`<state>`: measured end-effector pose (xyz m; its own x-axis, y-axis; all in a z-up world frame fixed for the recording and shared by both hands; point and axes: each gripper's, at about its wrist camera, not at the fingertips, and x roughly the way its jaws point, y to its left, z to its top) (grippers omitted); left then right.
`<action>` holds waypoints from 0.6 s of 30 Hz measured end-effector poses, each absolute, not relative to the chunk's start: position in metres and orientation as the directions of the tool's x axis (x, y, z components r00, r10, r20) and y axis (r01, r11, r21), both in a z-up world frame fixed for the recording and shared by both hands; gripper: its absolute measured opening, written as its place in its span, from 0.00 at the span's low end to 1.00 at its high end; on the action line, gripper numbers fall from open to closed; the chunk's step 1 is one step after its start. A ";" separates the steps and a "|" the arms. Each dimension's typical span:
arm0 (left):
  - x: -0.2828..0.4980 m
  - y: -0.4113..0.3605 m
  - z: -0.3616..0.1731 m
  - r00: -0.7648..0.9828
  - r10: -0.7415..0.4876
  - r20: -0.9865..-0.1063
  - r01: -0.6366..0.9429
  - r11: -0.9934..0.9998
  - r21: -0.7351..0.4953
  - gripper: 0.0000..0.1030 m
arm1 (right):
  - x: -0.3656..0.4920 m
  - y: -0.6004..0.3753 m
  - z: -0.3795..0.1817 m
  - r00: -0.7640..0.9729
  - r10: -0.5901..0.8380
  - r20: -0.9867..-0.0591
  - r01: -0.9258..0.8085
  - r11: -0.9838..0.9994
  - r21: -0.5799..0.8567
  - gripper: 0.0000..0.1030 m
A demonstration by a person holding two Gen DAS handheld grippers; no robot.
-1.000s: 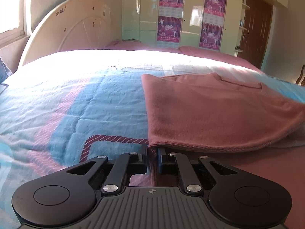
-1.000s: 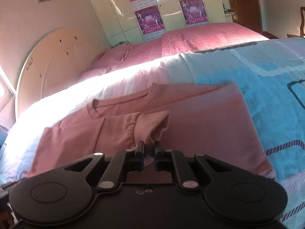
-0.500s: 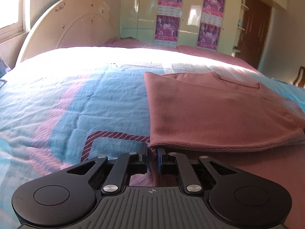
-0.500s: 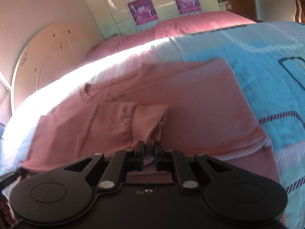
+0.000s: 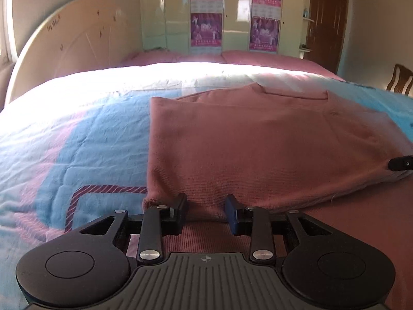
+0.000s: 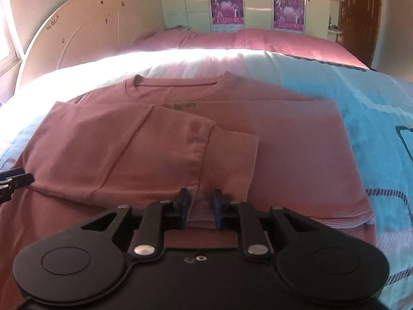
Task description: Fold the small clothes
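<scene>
The dusty-pink knit T-shirt [image 6: 284, 149] is laid flat on the blue, pink and white patterned bedspread [image 5: 77, 139], its ribbed neckline pointed toward the cream arched headboard [image 6: 85, 28] and its bottom hem nearest the cameras. The side panel on the headboard's window side is seen folded inward over the body, with the short sleeve [image 6: 229, 160] lying on top, and a second fold edge is seen along the near part of the shirt.

The left gripper [image 5: 206, 208] is held at the near corner of the folded edge; its jaws are spread wide, with cloth lying between them but nothing pinched. The right gripper [image 6: 200, 204] is held just at the near edge of the folded sleeve, its jaws parted by a narrow gap and no fabric clamped.

The step in hand is judged to be the release after a fold has been laid down. The shirt appears partly folded, with the side farther from the headboard's window end not yet turned in. The next move is judged to call for both claws to be drawn clear without the layers being dragged, then for a fresh edge to be gripped.
</scene>
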<state>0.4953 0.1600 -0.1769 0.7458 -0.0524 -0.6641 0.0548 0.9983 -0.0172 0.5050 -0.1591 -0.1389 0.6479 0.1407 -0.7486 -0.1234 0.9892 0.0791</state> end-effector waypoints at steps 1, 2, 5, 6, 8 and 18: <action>0.498 0.162 -0.174 0.744 -0.057 -0.666 0.049 0.998 -0.030 0.32 | 0.506 -0.161 -0.134 0.653 0.143 -0.744 -0.121 0.989 0.084 0.20; 0.501 0.164 -0.171 0.751 -0.054 -0.658 0.043 0.999 -0.033 0.32 | 0.508 -0.163 -0.131 0.671 0.139 -0.728 -0.115 0.990 0.083 0.23; 0.519 0.165 -0.165 0.758 -0.065 -0.649 0.050 0.998 -0.040 0.32 | 0.525 -0.167 -0.128 0.695 0.145 -0.704 -0.104 0.989 0.101 0.23; 0.530 0.166 -0.163 0.754 -0.084 -0.652 0.058 0.996 -0.062 0.32 | 0.533 -0.166 -0.128 0.700 0.153 -0.697 -0.111 0.988 0.106 0.23; 0.558 0.170 -0.163 0.752 -0.101 -0.652 0.061 0.995 -0.084 0.32 | 0.551 -0.160 -0.131 0.701 0.162 -0.694 -0.139 0.986 0.089 0.21; 0.631 0.183 -0.162 0.769 -0.113 -0.629 0.039 0.991 -0.130 0.33 | 0.595 -0.160 -0.141 0.731 0.097 -0.675 -0.069 0.995 0.069 0.28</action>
<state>0.6306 0.1830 -0.1619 0.7692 -0.1129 -0.6290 0.0393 0.9908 -0.1297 0.5948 -0.1604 -0.1406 0.7311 0.0973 -0.6753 -0.0687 0.9952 0.0690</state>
